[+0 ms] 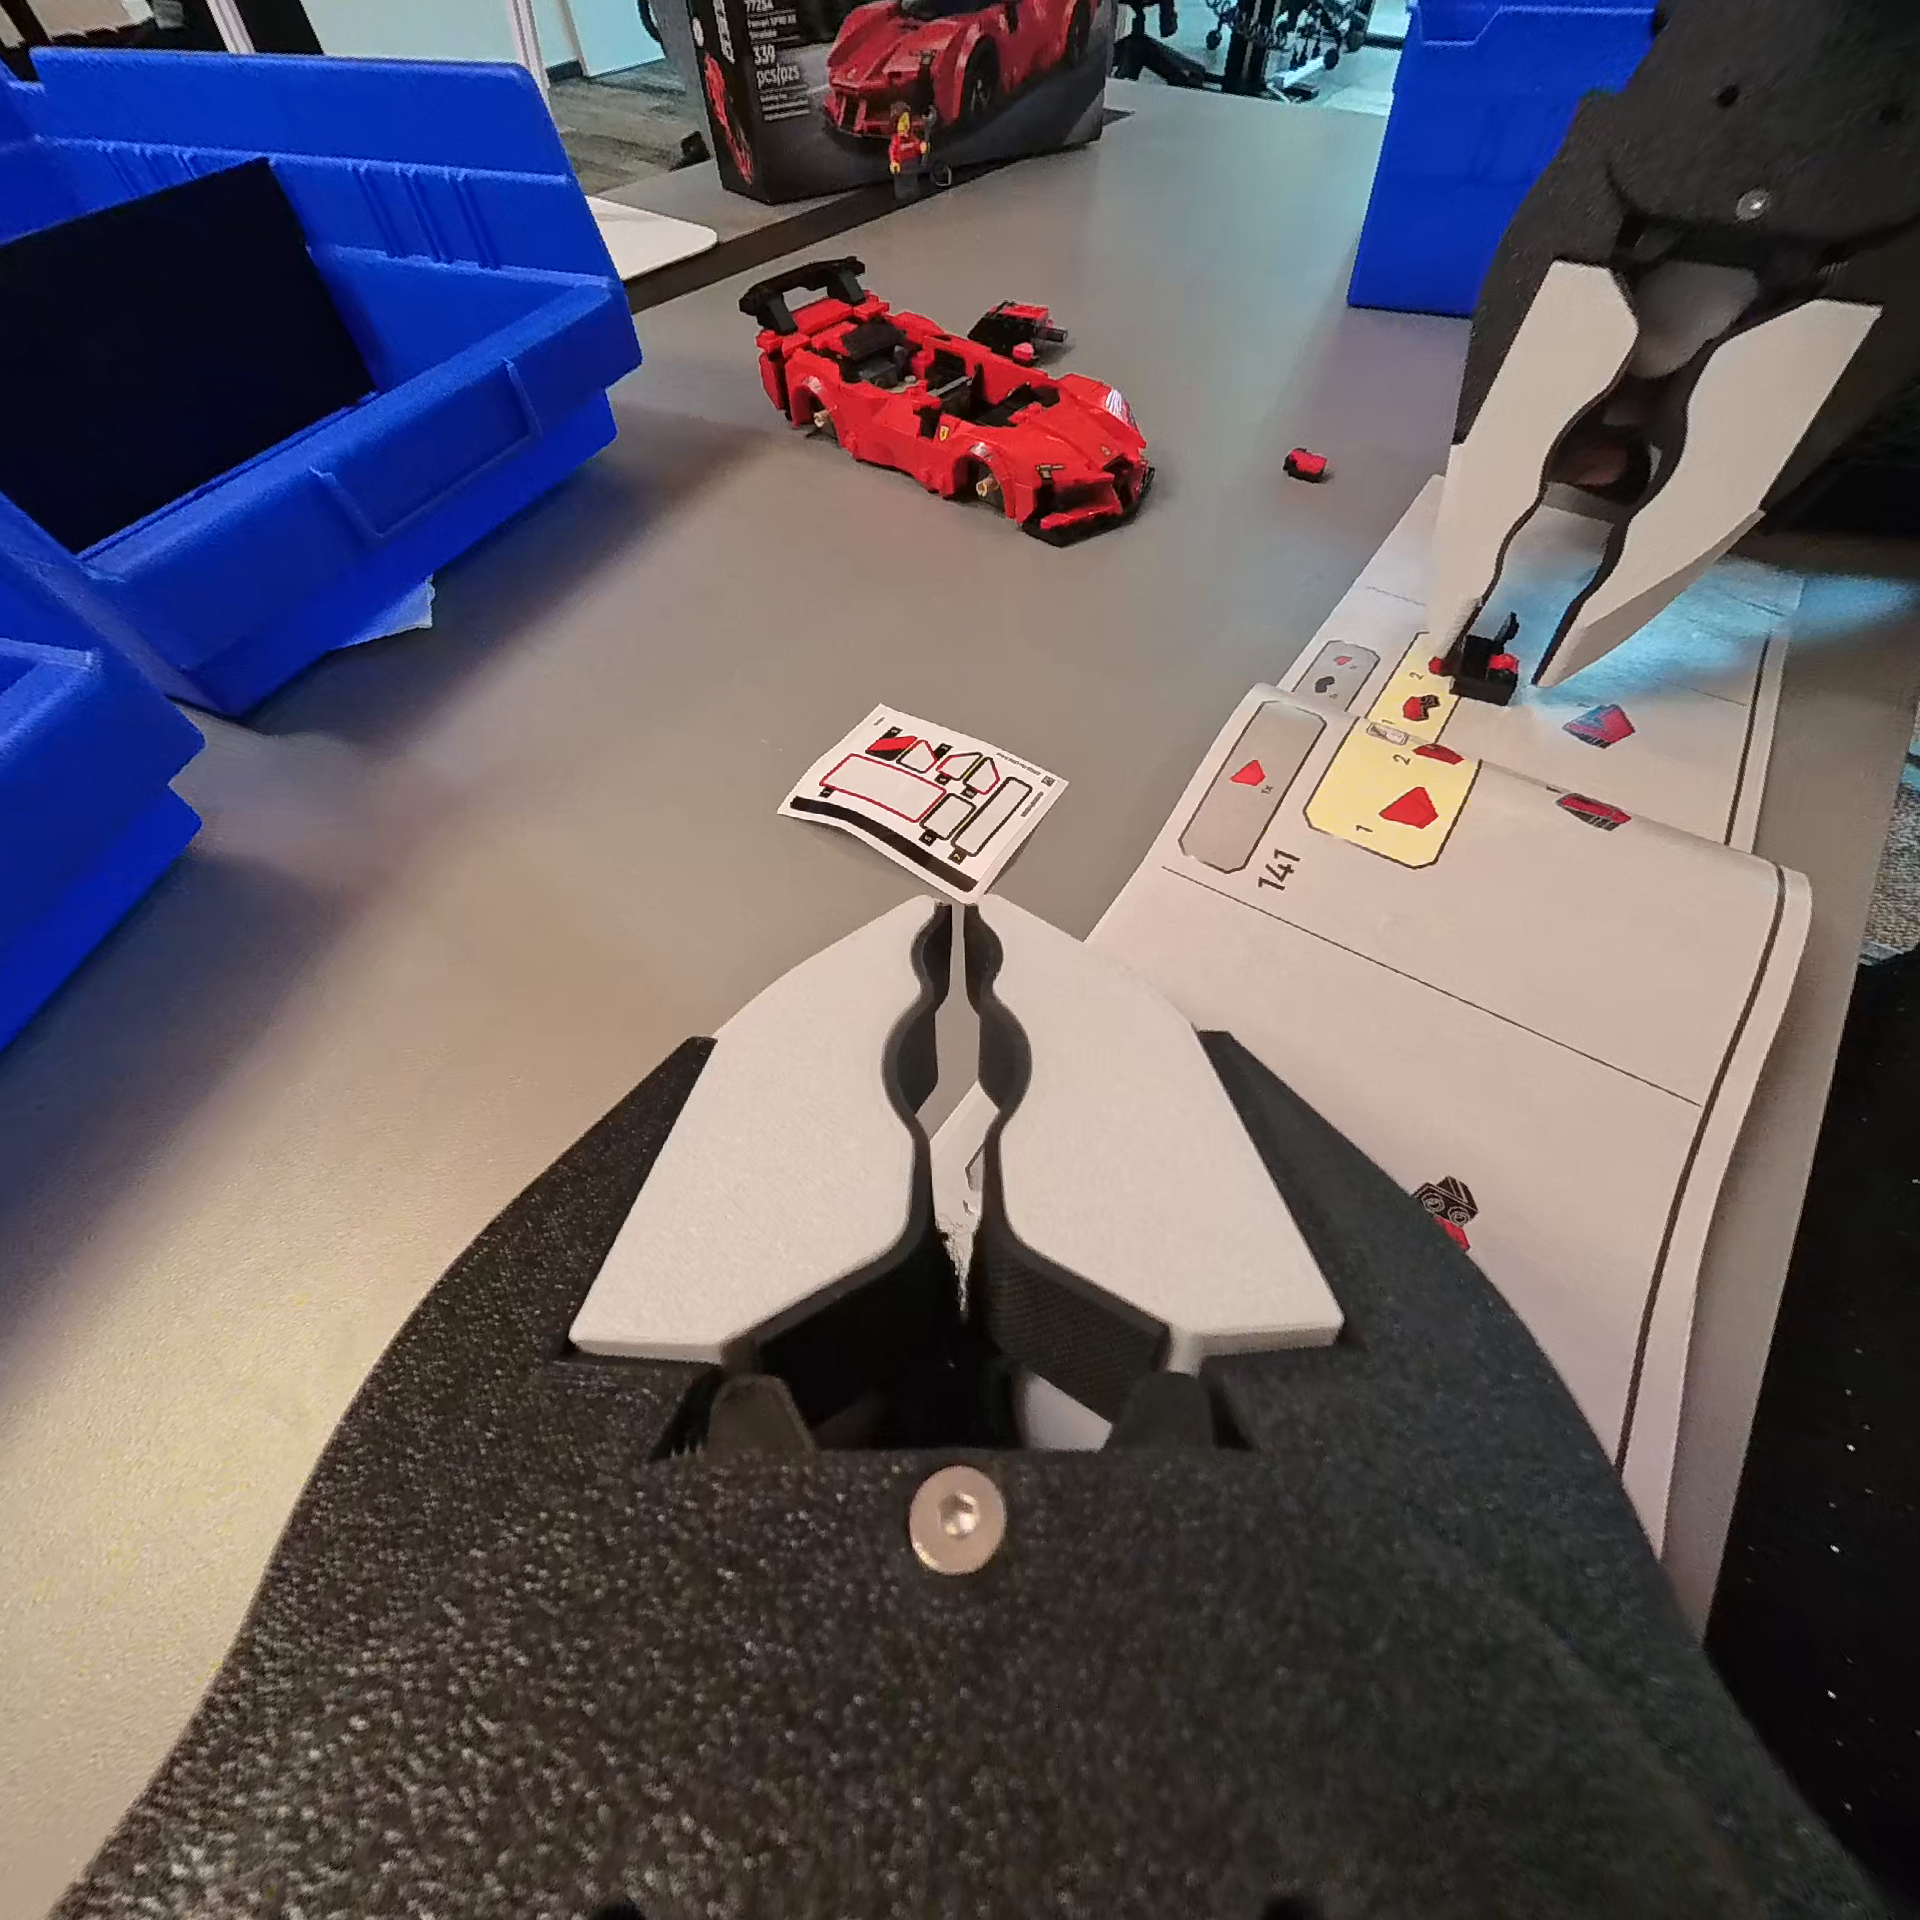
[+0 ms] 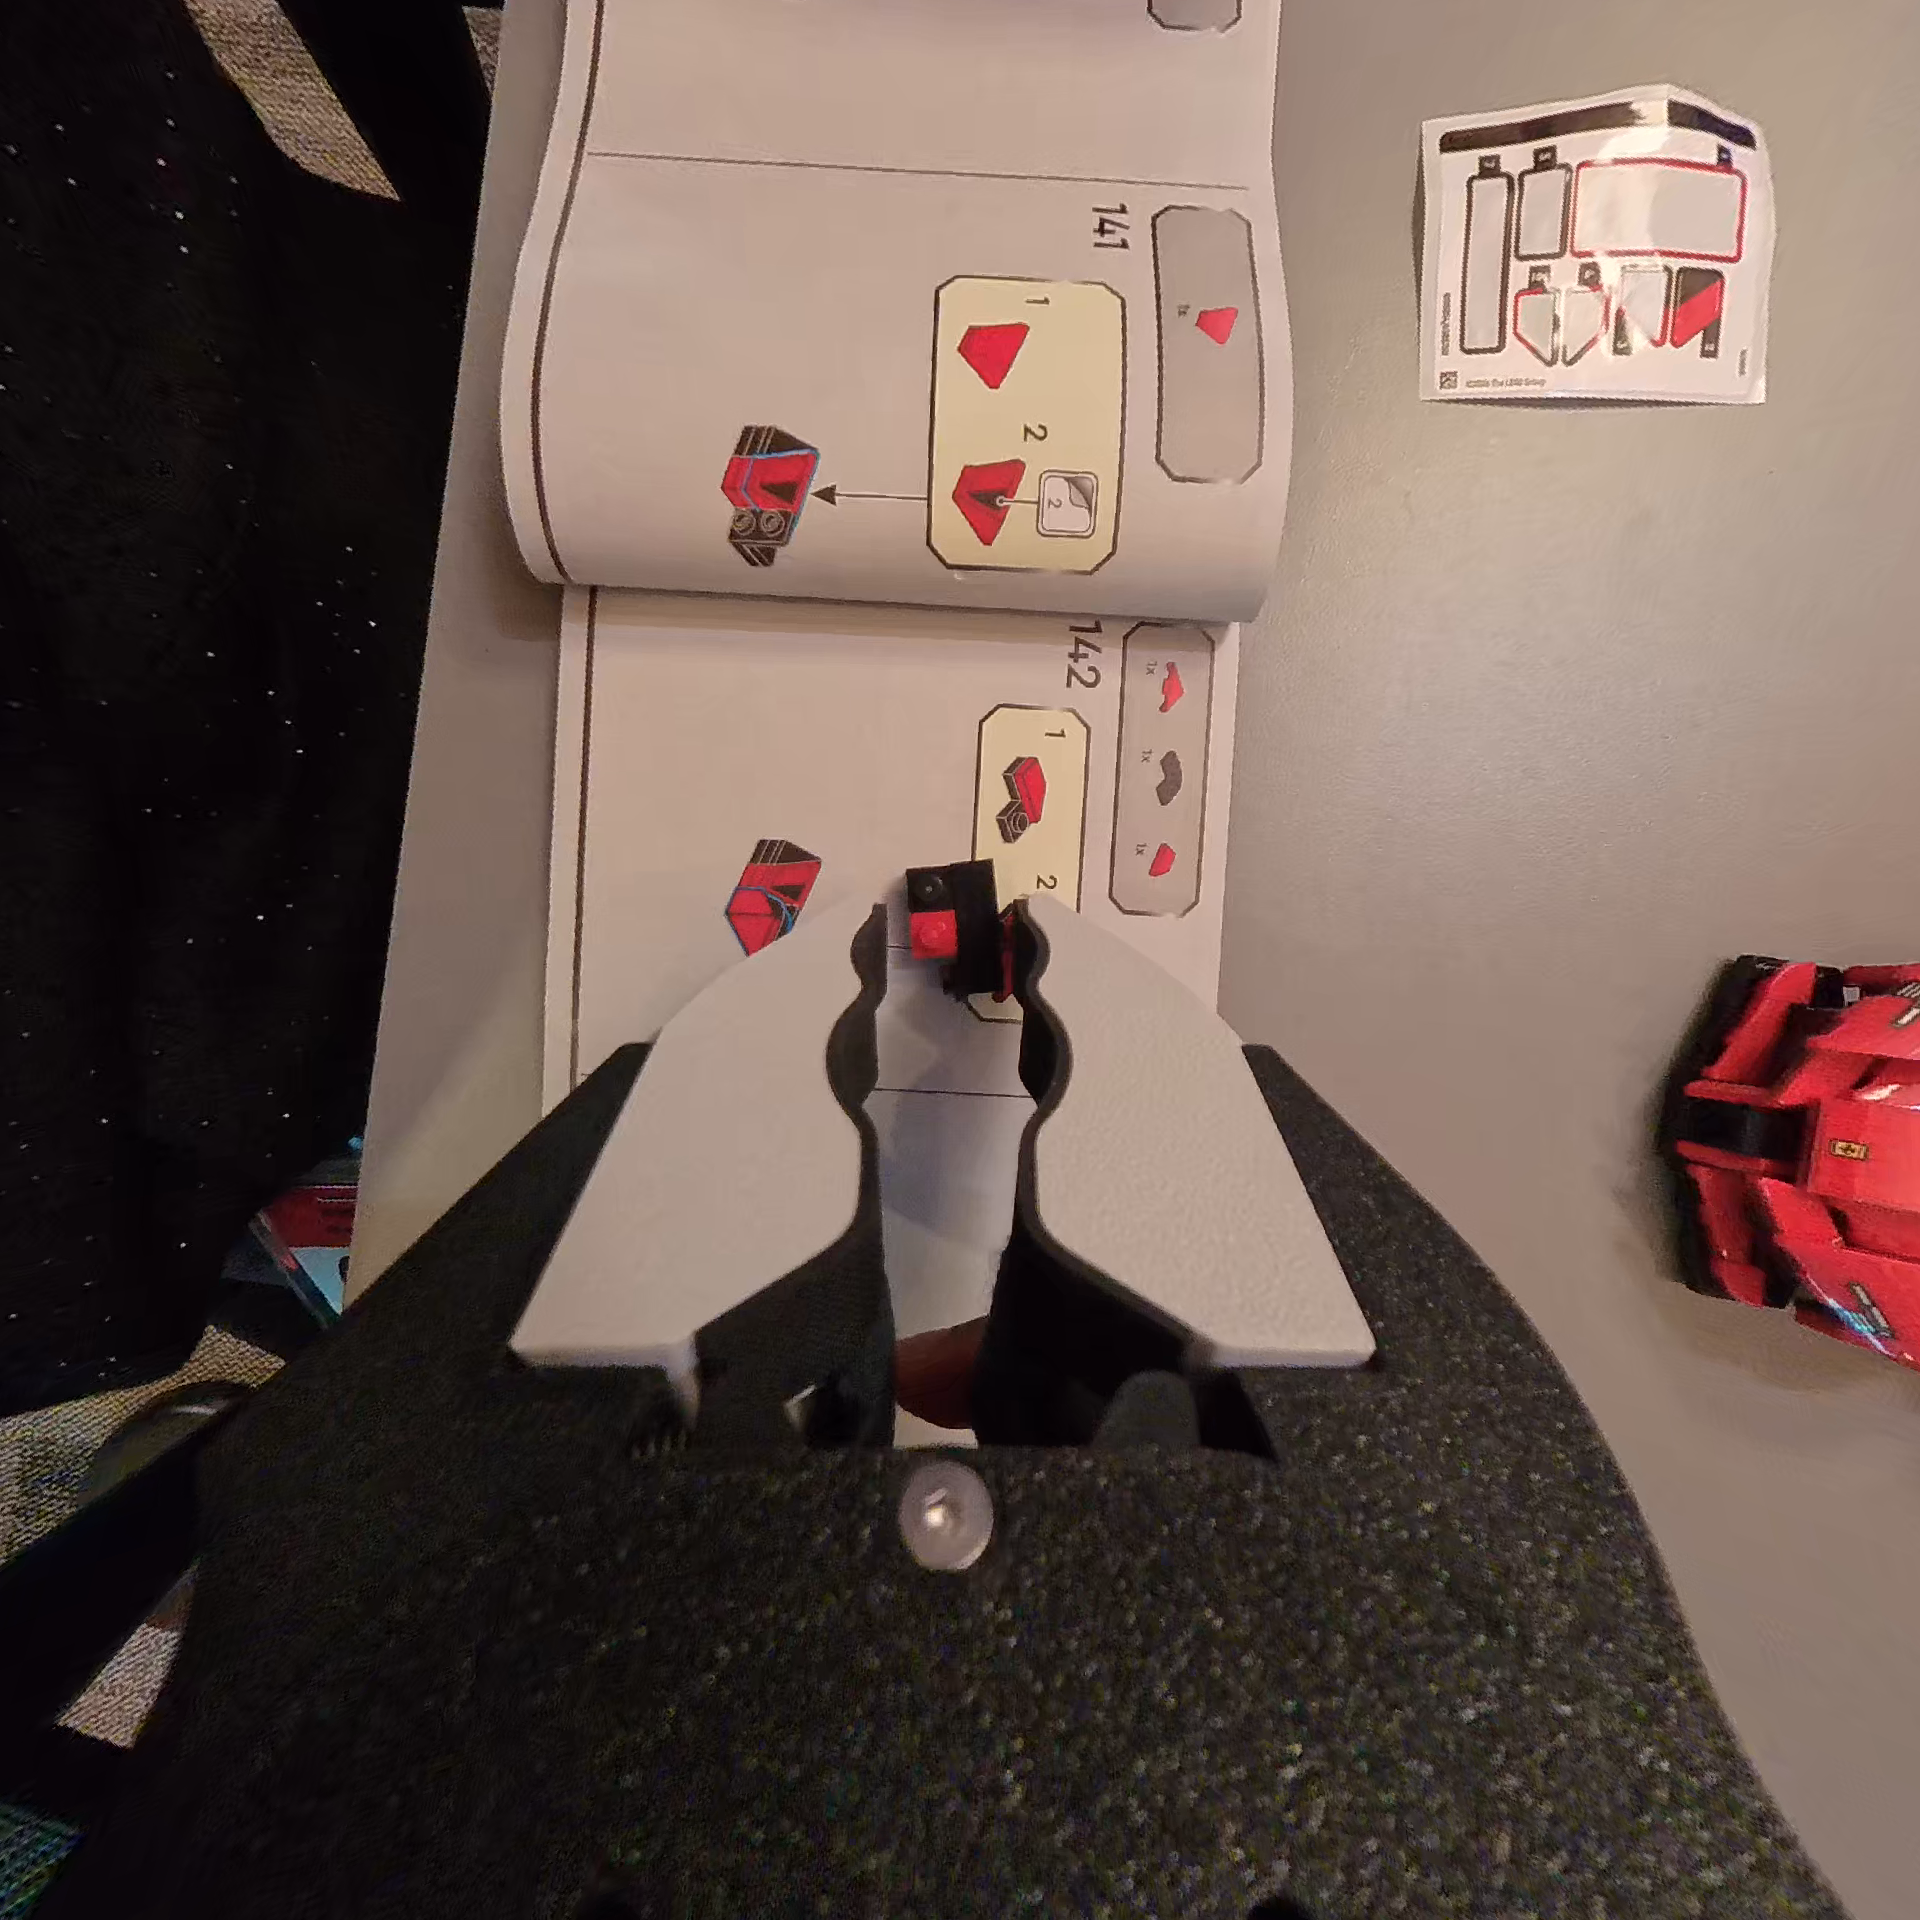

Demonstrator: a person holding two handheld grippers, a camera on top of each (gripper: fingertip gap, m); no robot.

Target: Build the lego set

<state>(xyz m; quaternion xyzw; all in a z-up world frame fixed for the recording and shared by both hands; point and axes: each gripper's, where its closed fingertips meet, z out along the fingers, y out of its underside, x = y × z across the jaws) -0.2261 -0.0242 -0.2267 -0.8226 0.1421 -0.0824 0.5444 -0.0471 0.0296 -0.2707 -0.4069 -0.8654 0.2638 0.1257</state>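
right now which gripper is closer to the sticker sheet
Left. The left gripper has its shut tips at the near edge of the sticker sheet. The right gripper is off to the side, over the instruction booklet.

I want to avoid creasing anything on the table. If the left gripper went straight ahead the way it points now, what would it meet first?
Most likely the sticker sheet, lying flat on the table just beyond the shut left gripper. Depth is unclear, so it could pass just above it.
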